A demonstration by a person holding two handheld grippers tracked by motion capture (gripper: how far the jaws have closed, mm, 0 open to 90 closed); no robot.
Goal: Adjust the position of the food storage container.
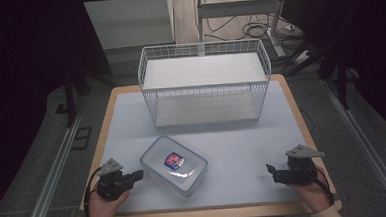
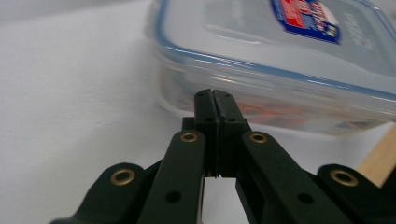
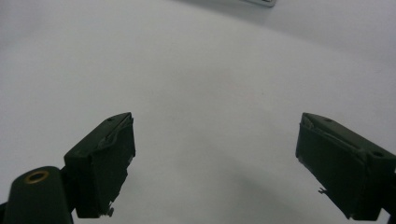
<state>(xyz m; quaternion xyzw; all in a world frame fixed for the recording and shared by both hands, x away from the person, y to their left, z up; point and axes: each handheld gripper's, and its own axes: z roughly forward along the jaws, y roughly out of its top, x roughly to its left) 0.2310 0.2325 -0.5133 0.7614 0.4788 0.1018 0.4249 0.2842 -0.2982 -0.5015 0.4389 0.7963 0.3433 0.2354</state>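
- A white-covered surface (image 1: pixel 242 136) with a wooden rim is seen from above; a person's two hands come in from the bottom edge, each holding a black gripper.
- A clear plastic container (image 1: pixel 174 164) with a blue-edged lid lies flat on the near left part of the surface, turned at a slant to the surface's edges. A red and blue label (image 1: pixel 173 160) sits in the middle of its lid.
- The left gripper (image 1: pixel 137 176) rests at the near left corner of the surface, pointing right toward the container. Its tips are just beside the container's near left side; whether they touch it cannot be told.
- In the left gripper view, its fingers (image 2: pixel 205 112) are clenched flat against each other with nothing between them, and the container's clear wall stands right behind the tips.
- The right gripper (image 1: pixel 270 172) rests at the near right of the surface, well apart from the container, pointing left.
- In the right gripper view, its fingers (image 3: pixel 105 161) are released (spread wide), with bare white surface between them.
- A white wire basket (image 1: pixel 205 93) stands at the far middle of the surface, open at the top, well apart from both grippers and beyond the container.
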